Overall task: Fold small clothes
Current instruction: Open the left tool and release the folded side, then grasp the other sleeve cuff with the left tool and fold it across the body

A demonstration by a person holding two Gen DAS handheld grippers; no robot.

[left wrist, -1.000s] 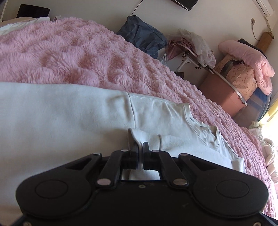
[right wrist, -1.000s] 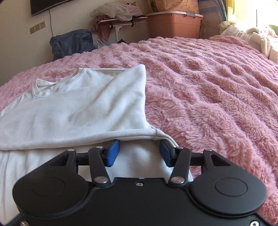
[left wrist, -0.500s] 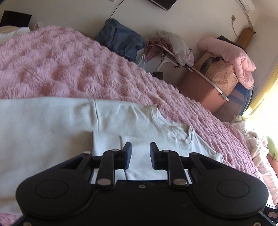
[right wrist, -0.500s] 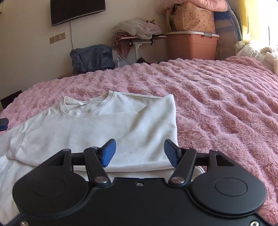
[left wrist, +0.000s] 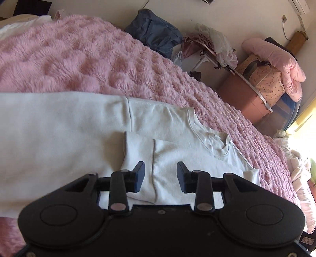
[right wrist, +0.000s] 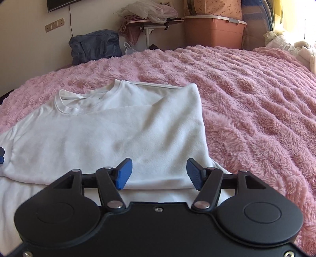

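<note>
A white long-sleeve top (left wrist: pixel 59 126) lies flat on the pink fluffy blanket (left wrist: pixel 79 59). One sleeve is folded across its chest, with the cuff (left wrist: pixel 138 150) just ahead of my left gripper (left wrist: pixel 160 174), which is open and empty above it. In the right wrist view the top (right wrist: pixel 118 134) shows its neckline (right wrist: pixel 69 102) at the far left and its side folded inward. My right gripper (right wrist: pixel 159 174) is open and empty over the top's near edge. The left gripper's tip (right wrist: pixel 1 155) shows at the left border.
The blanket (right wrist: pixel 246 98) covers the bed to the right. Beyond the bed's far edge are a blue bag (right wrist: pixel 94 45), a small table with heaped clothes (right wrist: pixel 150 17), and a brown storage bin (right wrist: pixel 213 31). Pale bedding (right wrist: pixel 296 49) lies at the far right.
My left gripper let go of the sleeve cuff, opened wide and drew back. My right gripper drew back from the top's side fold and opened wider. The sleeve now lies across the chest.
</note>
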